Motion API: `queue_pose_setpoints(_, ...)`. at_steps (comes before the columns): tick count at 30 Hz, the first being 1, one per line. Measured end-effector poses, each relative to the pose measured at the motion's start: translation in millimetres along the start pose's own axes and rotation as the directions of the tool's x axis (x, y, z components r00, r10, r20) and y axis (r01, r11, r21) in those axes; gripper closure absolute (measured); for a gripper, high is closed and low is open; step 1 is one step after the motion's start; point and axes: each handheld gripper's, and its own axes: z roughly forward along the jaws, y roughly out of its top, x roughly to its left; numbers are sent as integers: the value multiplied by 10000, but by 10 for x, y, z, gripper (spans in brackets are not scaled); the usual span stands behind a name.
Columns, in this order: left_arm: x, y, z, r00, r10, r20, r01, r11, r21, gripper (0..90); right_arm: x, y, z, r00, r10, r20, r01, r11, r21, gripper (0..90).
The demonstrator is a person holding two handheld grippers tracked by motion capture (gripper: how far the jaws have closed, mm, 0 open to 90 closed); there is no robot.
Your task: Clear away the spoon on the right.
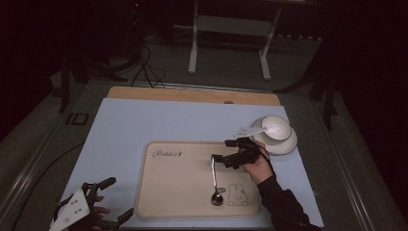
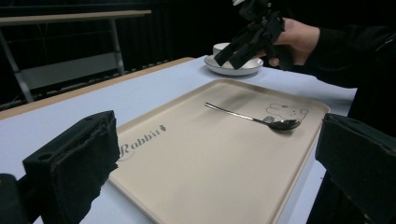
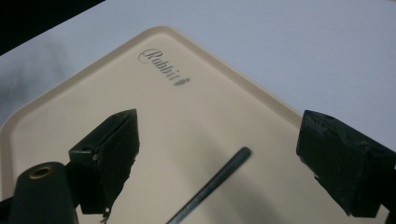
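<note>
Metal spoon (image 1: pixel 215 185) laid on beige rabbit tray (image 1: pixel 168 192), untouched; right gripper (image 1: pixel 225 150) held above handle, jaws spread wide; left gripper (image 1: pixel 111 198) jaws parted, empty.

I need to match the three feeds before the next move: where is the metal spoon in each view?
High view: the slim metal spoon lies on the beige tray, right of centre, bowl end nearest the person.
Left gripper view: the spoon lies at right of centre, its bowl beside the rabbit drawing.
Right gripper view: its dark handle shows low between the open jaws.
Shared landmark: the "Rabbit" lettering.
</note>
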Motion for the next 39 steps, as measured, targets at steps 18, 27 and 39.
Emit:
queue_pose_setpoints(18,-3,3,19,10000,31,45,-31,10000,49,0,257,-196,-468,9984,-198,526,241,9962,-838,130)
queue_pose_setpoints(27,-2,8,37,9999,50,119,-51,10000,44,0,388,-361,-592,9981,-148,591,210,9942,-1055,130)
queue_pose_setpoints(39,-4,13,49,9998,67,167,-67,10000,31,0,548,-628,-754,9964,26,843,88,9909,-1343,131)
